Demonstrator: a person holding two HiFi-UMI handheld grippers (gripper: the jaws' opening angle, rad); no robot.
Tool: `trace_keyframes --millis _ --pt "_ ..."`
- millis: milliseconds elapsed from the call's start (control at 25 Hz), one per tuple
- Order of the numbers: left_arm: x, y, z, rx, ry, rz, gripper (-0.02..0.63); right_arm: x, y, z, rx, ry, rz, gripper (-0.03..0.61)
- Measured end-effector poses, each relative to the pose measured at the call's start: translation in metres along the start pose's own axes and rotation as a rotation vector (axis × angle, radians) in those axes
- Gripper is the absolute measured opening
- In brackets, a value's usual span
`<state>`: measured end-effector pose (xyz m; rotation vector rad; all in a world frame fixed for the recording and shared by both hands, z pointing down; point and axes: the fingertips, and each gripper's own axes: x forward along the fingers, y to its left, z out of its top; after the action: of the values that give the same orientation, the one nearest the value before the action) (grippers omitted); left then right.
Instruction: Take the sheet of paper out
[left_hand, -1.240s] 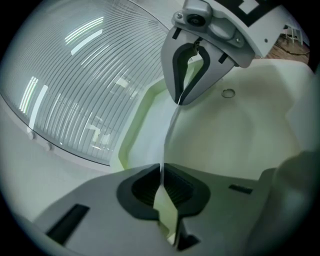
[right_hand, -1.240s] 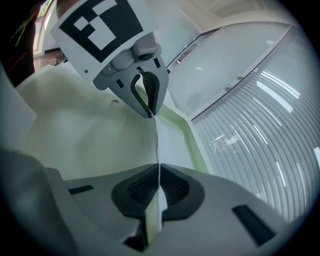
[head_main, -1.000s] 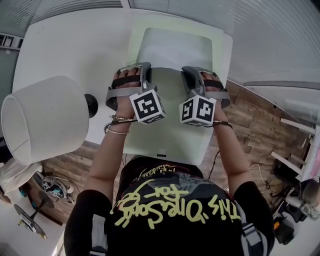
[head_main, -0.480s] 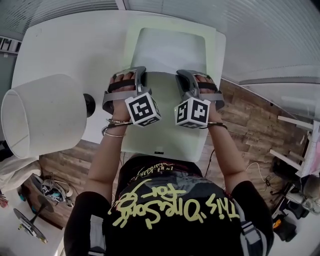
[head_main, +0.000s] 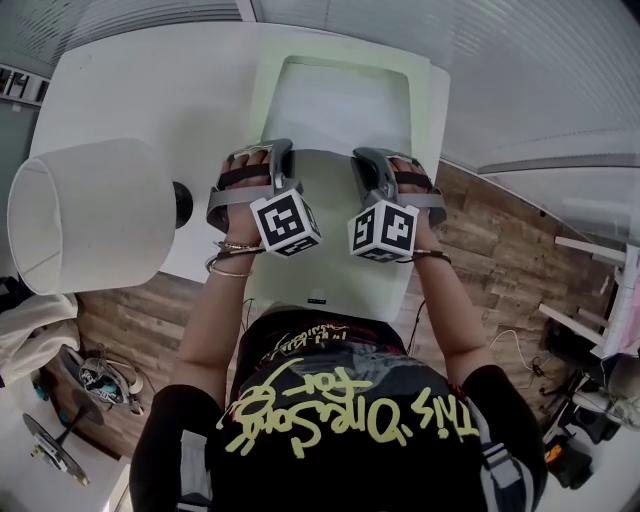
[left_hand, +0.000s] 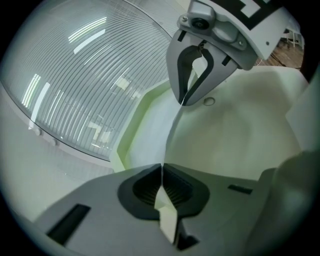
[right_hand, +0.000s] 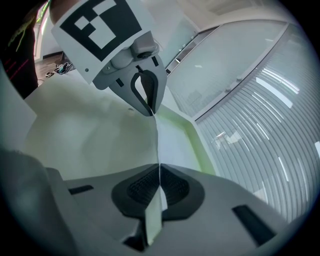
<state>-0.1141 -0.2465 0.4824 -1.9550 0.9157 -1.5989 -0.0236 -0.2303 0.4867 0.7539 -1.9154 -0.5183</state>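
The left gripper (head_main: 283, 152) and the right gripper (head_main: 362, 158) sit side by side over a pale green folder (head_main: 262, 100), which lies on a white table (head_main: 150, 90) with its near end hanging past the table edge toward the person. Both point forward and down. In the left gripper view the jaws are pressed together on the thin edge of the sheet of paper (left_hand: 235, 140), and the right gripper view shows the same pinch on that edge. The edge runs in a taut line from one gripper to the other. On the near side of it, the pale sheet curves down. Beyond it, a white surface lies flat inside the folder's green rim. A white lampshade (head_main: 85, 215) stands on the table left of the left gripper, well clear of the folder.
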Motion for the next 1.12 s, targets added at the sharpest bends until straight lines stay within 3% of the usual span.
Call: trace_keyframes --millis 1120 --pt "-0.027 -0.030 -0.010 -0.033 0.012 -0.004 0.009 -0.026 0.038 0.003 -0.011 -0.021 0.048 0.009"
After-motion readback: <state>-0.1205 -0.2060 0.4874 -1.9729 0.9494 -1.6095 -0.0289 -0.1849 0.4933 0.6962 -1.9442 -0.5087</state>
